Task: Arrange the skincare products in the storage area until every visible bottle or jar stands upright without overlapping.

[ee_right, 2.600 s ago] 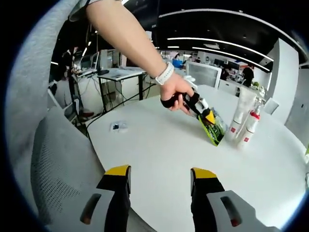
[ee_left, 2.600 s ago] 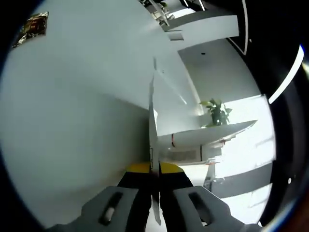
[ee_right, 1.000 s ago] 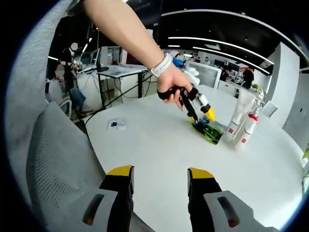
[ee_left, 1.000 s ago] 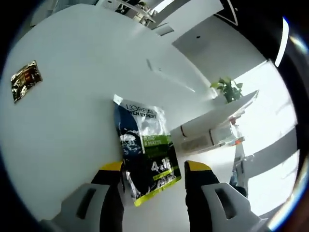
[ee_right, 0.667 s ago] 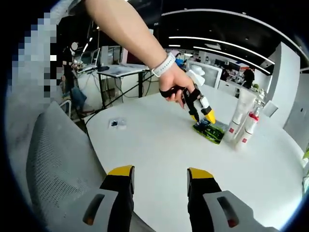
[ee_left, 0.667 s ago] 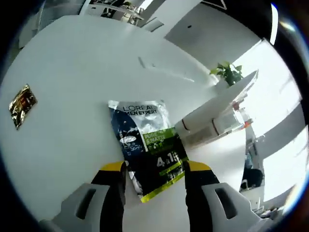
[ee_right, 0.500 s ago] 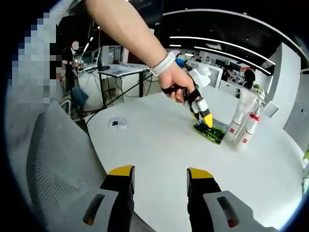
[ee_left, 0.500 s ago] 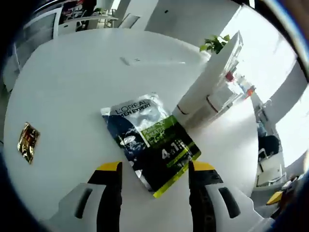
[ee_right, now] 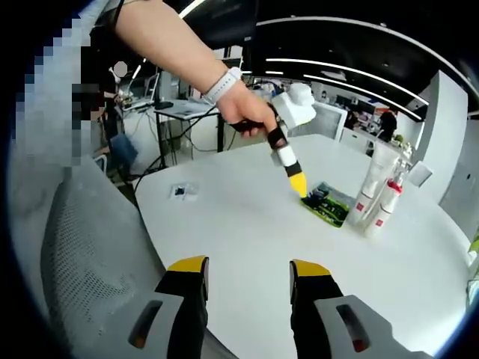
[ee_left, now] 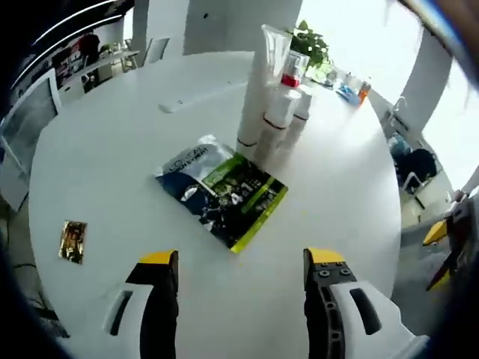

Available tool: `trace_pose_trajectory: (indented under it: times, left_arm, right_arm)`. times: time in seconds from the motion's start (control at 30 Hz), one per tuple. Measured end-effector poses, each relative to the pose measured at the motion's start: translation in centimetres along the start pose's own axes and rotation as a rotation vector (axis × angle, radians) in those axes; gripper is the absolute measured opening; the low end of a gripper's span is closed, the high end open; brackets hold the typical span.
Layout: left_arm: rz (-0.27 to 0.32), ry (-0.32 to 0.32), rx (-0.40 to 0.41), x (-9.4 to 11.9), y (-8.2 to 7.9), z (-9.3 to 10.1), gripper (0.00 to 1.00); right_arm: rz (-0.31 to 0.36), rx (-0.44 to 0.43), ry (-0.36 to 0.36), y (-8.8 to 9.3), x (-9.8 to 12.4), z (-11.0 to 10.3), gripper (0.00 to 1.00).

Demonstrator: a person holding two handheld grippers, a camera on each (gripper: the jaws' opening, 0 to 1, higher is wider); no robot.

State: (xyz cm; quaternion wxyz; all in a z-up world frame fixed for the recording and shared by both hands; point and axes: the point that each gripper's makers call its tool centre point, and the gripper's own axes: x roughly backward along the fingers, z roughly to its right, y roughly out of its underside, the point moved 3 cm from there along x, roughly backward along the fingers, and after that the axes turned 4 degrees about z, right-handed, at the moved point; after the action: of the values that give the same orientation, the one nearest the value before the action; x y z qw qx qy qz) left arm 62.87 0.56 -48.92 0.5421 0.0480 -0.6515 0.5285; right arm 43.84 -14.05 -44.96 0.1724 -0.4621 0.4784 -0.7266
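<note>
A dark blue and green skincare sachet [ee_left: 222,191] lies flat on the round white table [ee_left: 359,194]. Just beyond it stand an upright white tube [ee_left: 262,82] and two white bottles with red caps [ee_left: 283,105]. My left gripper [ee_left: 241,262] hovers open above and short of the sachet, holding nothing. In the right gripper view a person's hand holds that left gripper [ee_right: 297,182] just above the sachet [ee_right: 327,203], beside the tube [ee_right: 374,176] and a bottle [ee_right: 388,202]. My right gripper [ee_right: 248,269] is open and empty over the near table edge.
A small gold packet [ee_left: 72,241] lies at the left, and a small dark packet [ee_right: 182,192] near the table's left edge. A flat white bar [ee_left: 202,96] lies behind the sachet. A grey mesh chair [ee_right: 90,262] stands by the near edge.
My left gripper, earlier shut on the sachet's edge, has opened and let it go. The sachet now lies flat, and the gripper has risen and drawn back. The right gripper stayed put.
</note>
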Motion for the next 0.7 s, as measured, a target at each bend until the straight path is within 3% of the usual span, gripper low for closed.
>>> trace_pose_trajectory:
  times: [0.27, 0.4, 0.47, 0.53, 0.7]
  left_arm:
    - [-0.012, -0.066, -0.031, 4.4, 3.5, 0.7, 0.75]
    - [-0.011, -0.095, 0.037, 6.4, 6.6, 1.8, 0.79]
    - [-0.003, -0.140, 0.020, 7.3, 8.2, 1.7, 0.75]
    - [-0.052, -0.190, 0.007, 8.1, 10.6, 1.6, 0.72]
    - [-0.108, -0.205, 0.028, 9.2, 15.4, 1.9, 0.73]
  right_arm:
    - [0.005, 0.033, 0.022, -0.1, 0.2, 0.2, 0.40]
    - [0.000, 0.056, 0.016, -0.2, 0.3, 0.0, 0.40]
    - [-0.001, 0.062, 0.011, -0.2, 0.2, -0.1, 0.40]
    - [-0.003, 0.063, 0.006, -0.2, 0.2, -0.2, 0.40]
    - [-0.006, 0.075, -0.003, -0.2, 0.2, -0.4, 0.38]
